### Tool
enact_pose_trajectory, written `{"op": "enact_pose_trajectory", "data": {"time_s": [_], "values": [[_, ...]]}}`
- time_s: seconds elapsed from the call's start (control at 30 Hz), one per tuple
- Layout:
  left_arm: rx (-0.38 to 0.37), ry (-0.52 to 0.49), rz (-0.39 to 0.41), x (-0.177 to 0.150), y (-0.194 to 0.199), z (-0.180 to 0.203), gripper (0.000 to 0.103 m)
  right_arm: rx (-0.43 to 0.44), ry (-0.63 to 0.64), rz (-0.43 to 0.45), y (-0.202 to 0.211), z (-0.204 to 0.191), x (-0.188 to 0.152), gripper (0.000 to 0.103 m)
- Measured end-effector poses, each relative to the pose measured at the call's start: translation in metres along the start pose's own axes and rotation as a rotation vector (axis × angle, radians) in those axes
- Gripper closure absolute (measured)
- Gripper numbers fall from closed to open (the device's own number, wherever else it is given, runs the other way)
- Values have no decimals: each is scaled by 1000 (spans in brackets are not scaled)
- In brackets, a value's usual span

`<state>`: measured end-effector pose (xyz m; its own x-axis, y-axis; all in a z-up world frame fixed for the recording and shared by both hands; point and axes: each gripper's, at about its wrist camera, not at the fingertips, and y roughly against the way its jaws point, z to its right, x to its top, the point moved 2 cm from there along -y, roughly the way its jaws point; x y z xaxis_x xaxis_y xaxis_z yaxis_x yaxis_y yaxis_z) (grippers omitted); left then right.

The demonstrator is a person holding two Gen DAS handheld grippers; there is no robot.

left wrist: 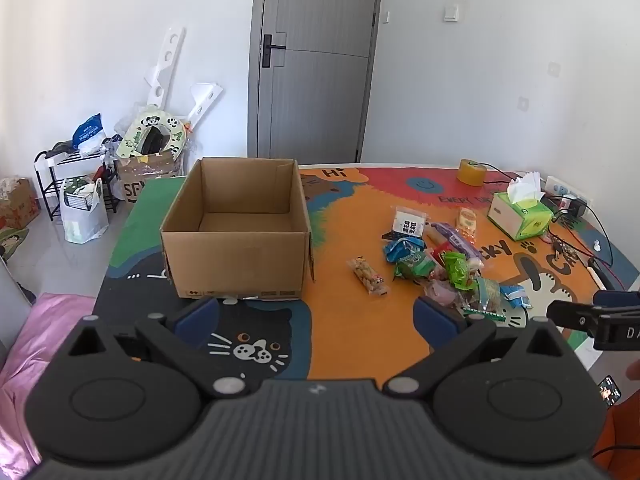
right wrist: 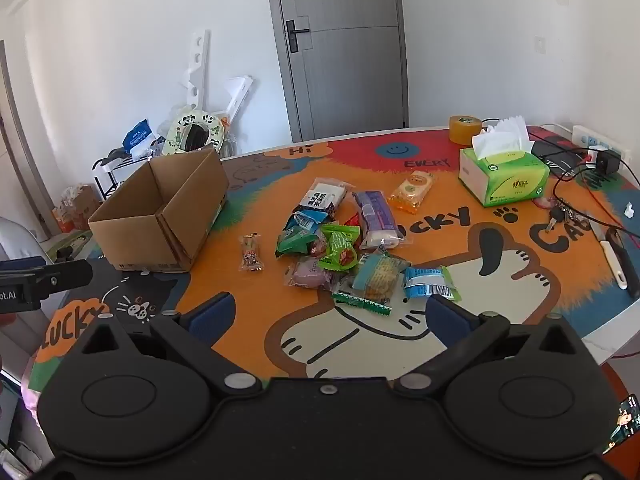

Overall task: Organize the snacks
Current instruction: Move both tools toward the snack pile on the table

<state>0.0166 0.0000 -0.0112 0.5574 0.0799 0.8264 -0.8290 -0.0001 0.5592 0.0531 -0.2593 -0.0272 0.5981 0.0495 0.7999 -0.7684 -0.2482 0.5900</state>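
Observation:
An empty brown cardboard box point(left wrist: 236, 252) point(right wrist: 132, 236) stands open on the left of the table. Right of it lies a heap of several wrapped snacks point(left wrist: 436, 264) point(right wrist: 344, 248), with a peanut bar point(left wrist: 368, 276) point(right wrist: 251, 254) a little apart on the box side and an orange packet point(right wrist: 412, 192) toward the back. My left gripper point(left wrist: 316, 316) hovers open and empty in front of the box. My right gripper point(right wrist: 330, 320) is open and empty just short of the heap. Each gripper's side shows at the other view's edge.
A colourful cat-print mat point(right wrist: 460, 264) covers the table. At the back right are a green tissue box point(right wrist: 504, 176), a tape roll point(right wrist: 464, 130), a power strip with cables point(right wrist: 592, 148) and keys point(right wrist: 560, 212). Bags and a rack point(left wrist: 80, 184) stand on the floor at left.

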Motion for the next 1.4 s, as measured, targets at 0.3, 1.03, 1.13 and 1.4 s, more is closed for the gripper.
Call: {"op": "enact_pose_trajectory", "data": {"time_s": [0.3,1.03,1.13,1.4], "values": [[-2,5,5,4,7,-2,0,0,1,7,3,-1,1,0],[-18,10,98,5,9,-1,0,-12,-1,31,7,7,5,0],[-21,1,28,5,5,1,0,-13,0,23,6,7,4,0],[-76,-30,-99,5,-33,19,0,-13,1,7,-7,23,0,0]]}}
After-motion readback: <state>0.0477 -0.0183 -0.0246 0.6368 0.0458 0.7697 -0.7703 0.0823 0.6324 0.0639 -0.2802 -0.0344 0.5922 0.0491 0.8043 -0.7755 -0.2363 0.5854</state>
